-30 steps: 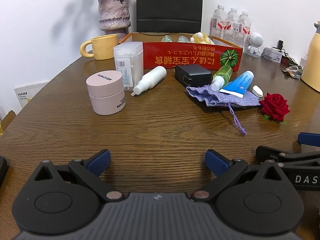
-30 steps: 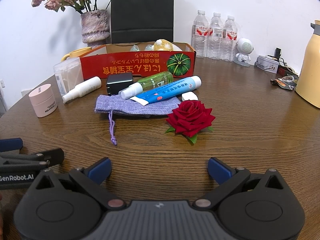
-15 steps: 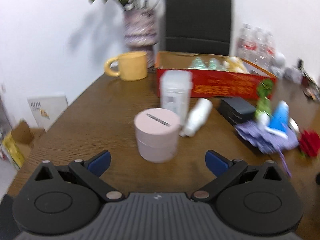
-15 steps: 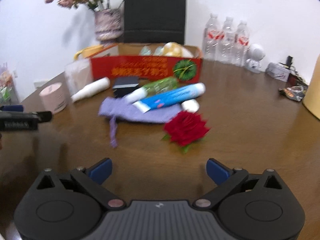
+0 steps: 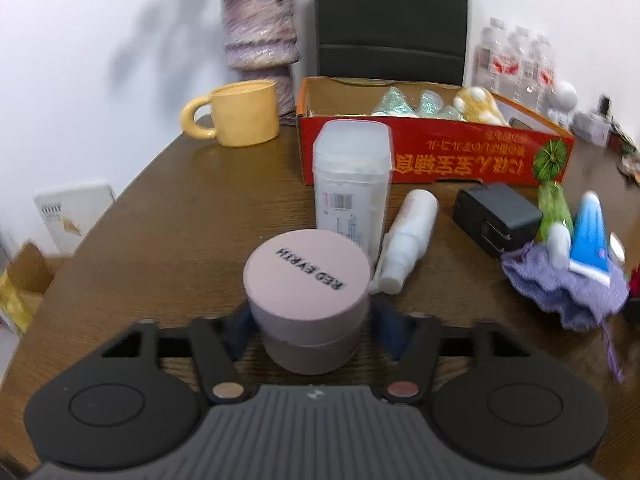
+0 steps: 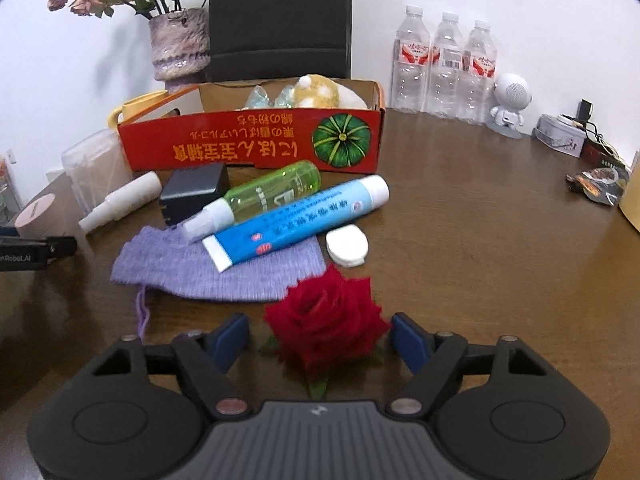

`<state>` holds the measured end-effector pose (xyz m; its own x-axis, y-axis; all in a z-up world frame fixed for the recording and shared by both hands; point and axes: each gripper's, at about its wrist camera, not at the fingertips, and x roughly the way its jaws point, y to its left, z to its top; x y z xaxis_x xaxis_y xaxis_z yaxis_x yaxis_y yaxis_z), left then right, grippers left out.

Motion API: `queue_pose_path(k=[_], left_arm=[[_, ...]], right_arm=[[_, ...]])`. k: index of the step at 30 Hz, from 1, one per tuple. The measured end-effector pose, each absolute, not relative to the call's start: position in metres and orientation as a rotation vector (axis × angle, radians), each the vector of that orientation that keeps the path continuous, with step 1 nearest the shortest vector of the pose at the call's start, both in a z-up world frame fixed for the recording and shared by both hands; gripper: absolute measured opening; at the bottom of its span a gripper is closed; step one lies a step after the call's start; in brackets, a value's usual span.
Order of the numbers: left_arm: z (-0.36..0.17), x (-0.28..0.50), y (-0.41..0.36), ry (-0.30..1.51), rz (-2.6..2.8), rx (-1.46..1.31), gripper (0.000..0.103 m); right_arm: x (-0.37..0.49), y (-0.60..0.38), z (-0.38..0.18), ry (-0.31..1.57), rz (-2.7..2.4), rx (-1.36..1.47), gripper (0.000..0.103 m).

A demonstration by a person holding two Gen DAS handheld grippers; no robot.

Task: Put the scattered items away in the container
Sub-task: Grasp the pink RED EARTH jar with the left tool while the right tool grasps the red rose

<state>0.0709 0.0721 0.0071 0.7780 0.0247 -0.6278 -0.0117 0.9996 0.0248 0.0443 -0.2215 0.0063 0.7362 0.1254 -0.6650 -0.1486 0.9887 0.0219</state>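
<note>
Closing around pink jar (image 5: pixel 306 280) on tabletop (image 5: pixel 168 240), left tongs (image 5: pixel 310 330), pads not yet pressing. Closing likewise around red rose (image 6: pixel 326 320), right tongs (image 6: pixel 320 338), not yet gripping. Red box (image 6: pixel 256 140) behind both.

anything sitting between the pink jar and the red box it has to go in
Yes. The clear plastic container stands upright directly between the pink jar and the red box, with the white bottle lying beside it. The left gripper, jaws closing around the jar, would likely lift it over them.
</note>
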Motion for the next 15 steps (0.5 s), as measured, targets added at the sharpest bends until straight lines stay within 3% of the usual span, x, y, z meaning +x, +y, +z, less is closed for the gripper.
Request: queue_pose_path(k=[2, 9, 15], left_arm=[[0.008, 0.071, 0.076, 0.685, 0.024, -0.010, 0.056], [0.022, 0.045, 0.068, 0.686, -0.037, -0.012, 0.056], [0.079, 0.032, 0.065, 0.572, -0.171, -0.070, 0.056]], right_arm=[[0.046, -0.222, 0.008, 0.725, 0.153, -0.034, 0.045], [0.029, -0.226, 0.019, 0.714, 0.151, -0.059, 0.041], [0.014, -0.237, 0.066, 0.609, 0.206, -0.047, 0.041]])
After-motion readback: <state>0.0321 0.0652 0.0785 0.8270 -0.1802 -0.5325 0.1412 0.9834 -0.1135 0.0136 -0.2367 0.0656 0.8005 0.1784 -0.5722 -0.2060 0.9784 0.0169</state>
